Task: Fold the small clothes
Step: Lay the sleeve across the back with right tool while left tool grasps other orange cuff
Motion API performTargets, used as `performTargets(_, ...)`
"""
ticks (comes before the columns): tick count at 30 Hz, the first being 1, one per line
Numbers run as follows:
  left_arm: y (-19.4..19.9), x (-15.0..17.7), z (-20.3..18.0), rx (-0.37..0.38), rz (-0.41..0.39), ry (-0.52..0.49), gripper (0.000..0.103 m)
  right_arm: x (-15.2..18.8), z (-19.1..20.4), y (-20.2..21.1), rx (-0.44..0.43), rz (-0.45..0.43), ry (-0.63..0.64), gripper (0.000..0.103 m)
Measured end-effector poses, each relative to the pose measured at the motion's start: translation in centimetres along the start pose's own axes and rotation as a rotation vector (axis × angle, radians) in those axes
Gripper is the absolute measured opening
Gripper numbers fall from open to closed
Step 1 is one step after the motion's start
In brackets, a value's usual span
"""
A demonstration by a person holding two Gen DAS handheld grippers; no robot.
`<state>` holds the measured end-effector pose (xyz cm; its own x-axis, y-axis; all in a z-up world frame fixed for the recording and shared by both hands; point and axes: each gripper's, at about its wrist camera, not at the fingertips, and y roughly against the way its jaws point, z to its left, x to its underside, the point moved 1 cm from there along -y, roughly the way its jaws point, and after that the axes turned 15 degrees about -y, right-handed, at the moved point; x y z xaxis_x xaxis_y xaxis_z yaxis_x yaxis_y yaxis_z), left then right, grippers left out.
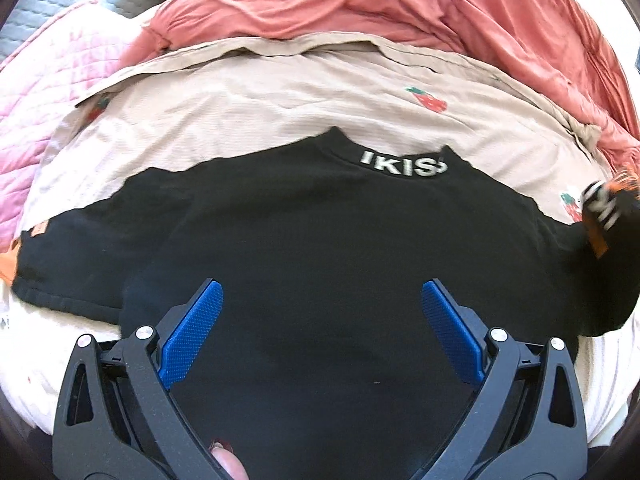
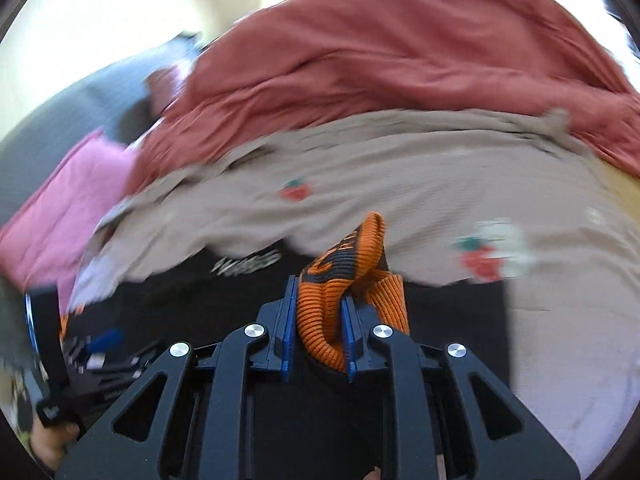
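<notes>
Since the black T-shirt is soft, light and limp, it is best taken at its firmer ribbed edges; it is spread flat on a beige strawberry-print cloth. Its orange ribbed cuff is clamped by the right gripper, while the left gripper hangs wide open above the shirt, holding nothing. Room is limited behind by the red blanket; the near side looks free

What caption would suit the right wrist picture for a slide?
Right gripper clamps the orange ribbed cuff of a black shirt above a beige strawberry-print cloth.
</notes>
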<state>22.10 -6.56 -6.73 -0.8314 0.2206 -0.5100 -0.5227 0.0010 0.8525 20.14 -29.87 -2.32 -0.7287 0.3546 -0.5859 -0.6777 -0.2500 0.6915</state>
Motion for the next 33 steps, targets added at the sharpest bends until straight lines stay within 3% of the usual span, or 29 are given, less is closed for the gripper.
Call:
performTargets(4, 0.0, 0.5, 1.6, -0.01, 0.003, 0.037, 0.094, 2.3, 2.3, -3.1, -0.077, 0.096, 0.044, 0.019)
performTargets(7, -0.2, 1.1, 2.1, -0.004, 0.014, 0.054, 0.094, 3.4, 2.8, -4.1, -0.145, 0.162, 0.046, 0.03)
performTargets(8, -0.2, 1.3, 1.9, 0.005, 0.017, 0.056, 0.094, 3.3, 2.8, -3.8, -0.165, 0.16, 0.045, 0.036)
performTargets(11, -0.1, 1.4, 0.8, 0.06, 0.019, 0.048, 0.093, 2.0, 2.2, -2.2, -0.198, 0.099, 0.017, 0.041)
performTargets(13, -0.2, 1.1, -1.1, 0.119, 0.026, 0.023, 0.084, 0.7, 0.7, -1.3, -0.115, 0.061, -0.008, 0.049)
performTargets(15, -0.6, 0.8, -3.0, 0.189, 0.037, 0.006, 0.067, 0.1, -1.0, -1.4, 0.047, 0.052, 0.012, 0.051)
performTargets(17, -1.5, 0.5, -5.4, 0.297, 0.07, 0.013, 0.045, -0.2, -2.5, -1.5, 0.134, 0.051, 0.017, 0.051)
performTargets(19, -2.7, 0.4, -7.7, 0.377, 0.117, 0.015, 0.04, -0.6, -4.2, -1.4, 0.157, 0.059, -0.027, 0.051)
performTargets(21, -3.7, 0.6, -9.6, 0.411, 0.154, 0.017, 0.04, -1.0, -5.6, -0.9, 0.109, 0.06, -0.096, 0.051)
performTargets(24, -4.7, 0.6, -11.1, 0.38, 0.164, 0.031, 0.037, -1.0, -5.6, -0.4, 0.101, 0.048, -0.078, 0.051)
performTargets(26, -4.7, 0.3, -11.6, 0.34, 0.147, 0.034, 0.014, -0.9, -5.0, -0.5, 0.144, 0.03, -0.021, 0.051)
performTargets(29, -3.9, -0.8, -12.2, 0.305, 0.097, -0.018, 0.007, -0.9, -4.8, -0.7, 0.153, 0.031, -0.013, 0.051)
performTargets(33, -1.7, -2.0, -11.0, 0.292, -0.003, -0.055, 0.005, -1.7, -6.2, -0.3, 0.149, 0.018, -0.075, 0.051)
